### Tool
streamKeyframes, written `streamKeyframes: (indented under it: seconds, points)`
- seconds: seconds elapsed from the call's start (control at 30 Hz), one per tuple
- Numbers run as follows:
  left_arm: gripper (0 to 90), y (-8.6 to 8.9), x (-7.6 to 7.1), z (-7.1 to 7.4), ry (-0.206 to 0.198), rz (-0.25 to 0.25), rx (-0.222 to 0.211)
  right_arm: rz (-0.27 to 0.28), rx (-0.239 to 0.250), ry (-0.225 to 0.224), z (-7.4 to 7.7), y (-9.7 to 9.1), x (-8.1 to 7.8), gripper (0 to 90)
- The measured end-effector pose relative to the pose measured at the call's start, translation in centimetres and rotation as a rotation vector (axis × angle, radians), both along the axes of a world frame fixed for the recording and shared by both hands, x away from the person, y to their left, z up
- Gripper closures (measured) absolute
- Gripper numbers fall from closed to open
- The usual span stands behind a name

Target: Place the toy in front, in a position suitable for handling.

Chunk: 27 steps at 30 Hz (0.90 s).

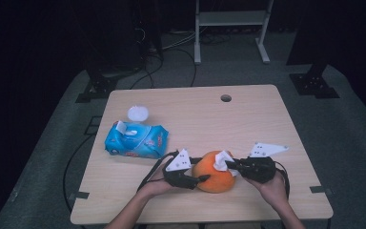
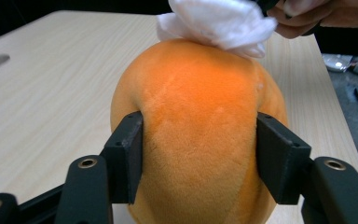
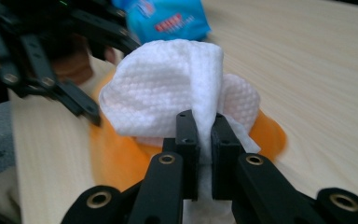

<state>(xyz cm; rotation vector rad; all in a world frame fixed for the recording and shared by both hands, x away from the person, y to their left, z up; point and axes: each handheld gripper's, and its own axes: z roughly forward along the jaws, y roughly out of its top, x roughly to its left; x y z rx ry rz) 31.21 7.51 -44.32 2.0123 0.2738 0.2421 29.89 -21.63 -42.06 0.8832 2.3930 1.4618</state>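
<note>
We see a blue wipes pack (image 1: 136,139), lettering unreadable, left on the table (image 1: 267,119). Our left gripper (image 2: 199,149) clamps the orange plush toy (image 1: 213,172) near the front edge; our right gripper (image 3: 204,140) pinches a white wipe (image 3: 168,93) atop it.

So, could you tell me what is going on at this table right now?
A person is wiping an orange plush toy with a white wet wipe. The left tool clamps the toy from both sides and steadies it on the wooden table. The right tool is shut on the wipe and presses it against the top of the toy. The blue pack of wipes lies farther back on the left, its lid open and a sheet sticking out.
</note>
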Motion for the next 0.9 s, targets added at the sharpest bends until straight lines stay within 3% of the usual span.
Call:
streamKeyframes:
  seconds: [0.07, 0.17, 0.3, 0.37, 0.5, 0.57, 0.7, 0.8, 0.9]
  points:
    - [37.9, 0.1, 0.0, -0.2, 0.002, -0.004, -0.004, -0.029, -0.003, 0.037, -0.4, -0.8, 0.4, 83.8]
    - [37.5, 0.0, -0.1, -0.1, -0.004, -0.012, 0.000, -0.083, -0.036, 0.052, -0.7, -1.7, 0.5, 83.8]
    - [37.2, -0.3, -0.5, 0.0, -0.040, -0.032, 0.019, -0.044, 0.012, -0.021, 0.6, -0.6, -0.3, 83.7]
    - [37.2, -0.3, -0.6, 0.1, -0.047, -0.038, 0.026, -0.030, -0.002, -0.038, 0.9, 0.0, -0.4, 83.7]
    - [37.2, -0.2, -0.6, 0.0, -0.042, -0.033, 0.024, -0.081, -0.047, 0.017, -0.3, -0.9, 0.4, 83.8]
    - [37.3, -0.3, -0.6, 0.0, -0.044, -0.035, 0.025, -0.105, -0.045, 0.037, -0.5, -1.5, 0.5, 83.7]
    - [37.3, -0.5, -0.7, 0.0, -0.046, -0.038, 0.025, -0.064, -0.004, -0.024, 1.0, -0.6, -0.3, 83.6]
    - [35.1, -0.3, -0.6, 0.1, -0.028, -0.041, 0.021, -0.033, -0.052, -0.023, 0.8, 0.4, -0.4, 83.7]
    - [23.9, -0.1, -0.1, 0.2, 0.028, -0.037, -0.014, -0.011, -0.076, -0.007, 0.1, 0.3, -0.3, 83.9]
